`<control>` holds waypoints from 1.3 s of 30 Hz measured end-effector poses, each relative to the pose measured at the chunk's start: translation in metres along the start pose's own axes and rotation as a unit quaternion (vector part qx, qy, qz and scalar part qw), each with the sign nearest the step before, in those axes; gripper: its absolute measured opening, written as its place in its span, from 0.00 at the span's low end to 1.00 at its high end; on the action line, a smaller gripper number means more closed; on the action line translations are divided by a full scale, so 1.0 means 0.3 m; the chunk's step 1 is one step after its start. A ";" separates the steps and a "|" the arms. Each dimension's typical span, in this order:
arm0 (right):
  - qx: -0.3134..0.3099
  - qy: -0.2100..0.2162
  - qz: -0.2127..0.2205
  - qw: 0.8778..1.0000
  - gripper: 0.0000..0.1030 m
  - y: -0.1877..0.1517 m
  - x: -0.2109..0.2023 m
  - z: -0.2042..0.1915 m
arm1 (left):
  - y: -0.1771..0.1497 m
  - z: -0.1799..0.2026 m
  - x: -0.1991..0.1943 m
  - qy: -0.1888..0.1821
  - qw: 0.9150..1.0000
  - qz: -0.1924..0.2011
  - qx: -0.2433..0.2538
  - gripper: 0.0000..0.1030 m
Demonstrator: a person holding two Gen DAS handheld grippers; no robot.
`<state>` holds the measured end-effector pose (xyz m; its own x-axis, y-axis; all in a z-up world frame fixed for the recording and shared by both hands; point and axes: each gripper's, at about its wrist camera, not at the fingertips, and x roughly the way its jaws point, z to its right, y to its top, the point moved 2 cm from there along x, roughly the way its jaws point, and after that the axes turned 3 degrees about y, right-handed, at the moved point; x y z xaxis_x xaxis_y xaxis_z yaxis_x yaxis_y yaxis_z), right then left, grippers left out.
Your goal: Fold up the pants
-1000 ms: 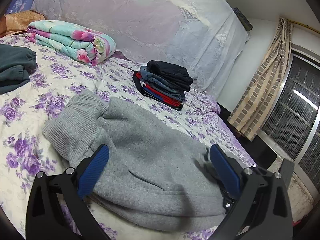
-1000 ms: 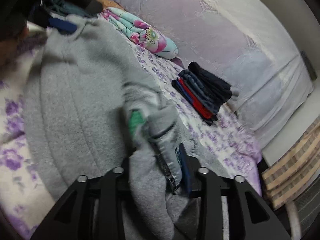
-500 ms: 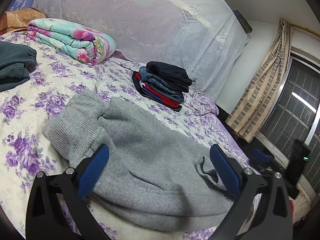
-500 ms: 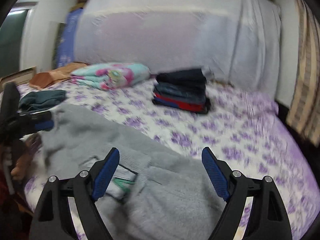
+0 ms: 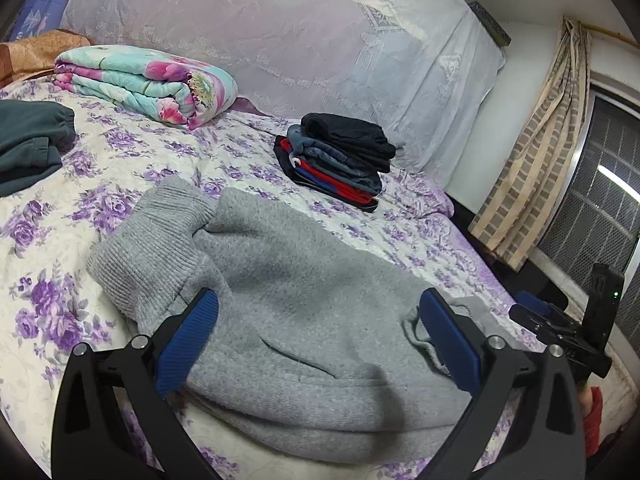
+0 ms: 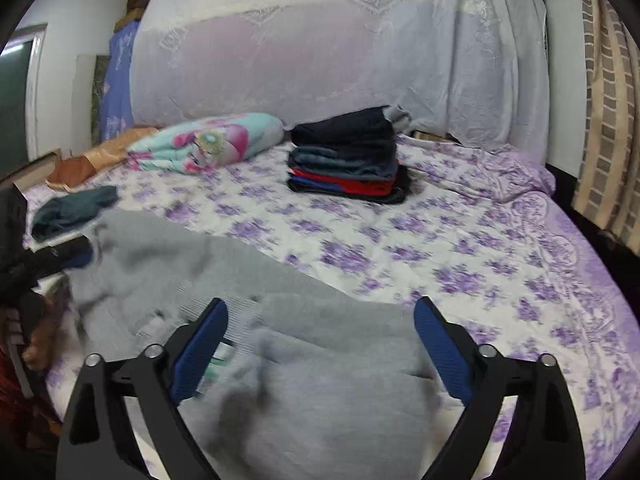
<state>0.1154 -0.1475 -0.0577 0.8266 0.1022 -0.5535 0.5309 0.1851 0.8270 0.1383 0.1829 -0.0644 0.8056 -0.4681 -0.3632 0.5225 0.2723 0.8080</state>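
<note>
Grey sweatpants [image 5: 304, 304] lie folded over on the purple-flowered bedspread, ribbed cuffs at the left. They also show in the right wrist view [image 6: 280, 336], waistband with a label near the left finger. My left gripper [image 5: 318, 320] is open and empty just above the pants' near edge. My right gripper [image 6: 320, 332] is open and empty above the waist end. The right gripper also shows in the left wrist view [image 5: 560, 332] at the bed's right edge.
A stack of folded dark, blue and red clothes [image 5: 336, 160] sits mid-bed. A rolled floral quilt [image 5: 148, 80] lies at the back left. Dark green pants [image 5: 28, 140] lie at the left. A lace-covered headboard [image 5: 280, 40], curtain [image 5: 536, 152] and window stand behind.
My right gripper has opened and let go of the grey waistband, then drawn back off the pants toward the bed's right edge. The left gripper has stayed open and nearly still.
</note>
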 end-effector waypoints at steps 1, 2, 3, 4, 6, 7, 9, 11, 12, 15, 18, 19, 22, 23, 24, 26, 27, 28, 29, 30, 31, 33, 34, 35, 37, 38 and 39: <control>-0.002 -0.004 -0.022 1.000 0.93 -0.006 0.035 0.015 | 0.000 0.002 0.005 0.002 1.000 -0.003 0.002 0.95; -0.004 -0.002 -0.057 0.998 0.93 -0.029 0.084 0.025 | 0.001 0.003 0.006 0.003 1.000 -0.004 0.003 0.95; -0.005 0.011 -0.094 0.995 0.93 -0.067 0.137 0.027 | 0.002 0.003 0.008 0.002 1.000 -0.007 0.004 0.95; -0.006 0.013 -0.089 0.996 0.93 -0.086 0.147 0.028 | 0.003 0.002 0.010 -0.001 1.000 -0.010 0.004 0.95; -0.011 0.019 -0.068 0.997 0.93 -0.079 0.117 0.024 | 0.009 -0.012 0.014 -0.018 1.000 -0.017 -0.005 0.95; -0.013 0.029 -0.056 0.998 0.93 -0.069 0.092 0.025 | 0.013 -0.025 0.015 -0.033 0.999 -0.020 -0.016 0.95; -0.012 0.028 -0.017 0.999 0.93 -0.046 0.025 0.039 | 0.018 -0.044 0.019 -0.058 0.997 -0.027 -0.034 0.95; -0.006 0.022 -0.002 1.000 0.93 -0.036 -0.020 0.064 | 0.024 -0.065 0.026 -0.082 0.995 -0.034 -0.055 0.95; 0.000 0.018 -0.005 1.000 0.96 -0.039 -0.024 0.085 | 0.026 -0.071 0.028 -0.088 0.994 -0.034 -0.060 0.95; -0.004 -0.001 -0.093 0.996 0.96 -0.117 0.087 0.120 | 0.025 -0.068 0.032 -0.091 0.993 -0.034 -0.060 0.95; 0.044 0.037 -0.110 0.992 0.97 -0.165 0.138 0.156 | 0.027 -0.070 0.038 -0.096 0.993 -0.035 -0.060 0.95; 0.051 0.051 -0.113 0.991 0.96 -0.159 0.129 0.168 | 0.029 -0.074 0.038 -0.101 0.992 -0.036 -0.063 0.95; 0.053 0.027 -0.057 0.997 0.96 -0.103 0.039 0.218 | 0.033 -0.093 0.040 -0.119 0.989 -0.038 -0.080 0.95; 0.058 0.024 -0.030 0.998 0.96 -0.079 -0.001 0.242 | 0.034 -0.099 0.041 -0.125 0.988 -0.039 -0.086 0.95; 0.062 0.028 -0.018 0.998 0.97 -0.068 -0.014 0.257 | 0.034 -0.102 0.041 -0.128 0.987 -0.039 -0.089 0.95; 0.063 0.031 -0.030 0.997 0.97 -0.074 0.020 0.275 | 0.033 -0.103 0.042 -0.132 0.986 -0.039 -0.092 0.95; 0.055 0.017 -0.072 0.996 0.97 -0.104 0.091 0.267 | 0.033 -0.103 0.041 -0.133 0.986 -0.039 -0.093 0.95; 0.048 0.007 -0.098 0.994 0.97 -0.124 0.137 0.260 | 0.033 -0.104 0.042 -0.135 0.986 -0.040 -0.094 0.95; 0.048 0.015 -0.119 0.992 0.97 -0.151 0.183 0.254 | 0.033 -0.104 0.041 -0.135 0.985 -0.040 -0.095 0.95; 0.064 0.030 -0.118 0.990 0.97 -0.144 0.178 0.269 | 0.032 -0.104 0.042 -0.135 0.985 -0.041 -0.096 0.95; 0.078 0.043 -0.102 0.991 0.97 -0.137 0.157 0.288 | 0.033 -0.104 0.042 -0.134 0.985 -0.041 -0.096 0.95; 0.102 0.051 -0.070 0.991 0.97 -0.137 0.129 0.320 | 0.033 -0.104 0.043 -0.132 0.986 -0.043 -0.094 0.95; 0.113 0.045 -0.049 0.991 0.97 -0.135 0.105 0.335 | 0.033 -0.103 0.044 -0.131 0.986 -0.044 -0.094 0.95; 0.118 0.046 -0.030 0.991 0.97 -0.132 0.079 0.344 | 0.033 -0.101 0.046 -0.129 0.986 -0.046 -0.093 0.95; 0.120 0.057 0.003 0.991 0.97 -0.114 0.037 0.359 | 0.034 -0.101 0.050 -0.124 0.987 -0.050 -0.089 0.95; 0.117 0.057 0.003 0.991 0.97 -0.112 0.036 0.357 | 0.035 -0.097 0.052 -0.119 0.988 -0.052 -0.088 0.95; 0.108 0.053 -0.023 0.992 0.97 -0.123 0.070 0.343 | 0.035 -0.094 0.052 -0.112 0.988 -0.054 -0.088 0.95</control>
<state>0.1323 -0.2528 -0.0897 0.7826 0.2037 -0.5882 0.6043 -0.0216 0.7965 0.1642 0.2021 -0.0748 0.6708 -0.6716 -0.3145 0.6581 0.3436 0.6700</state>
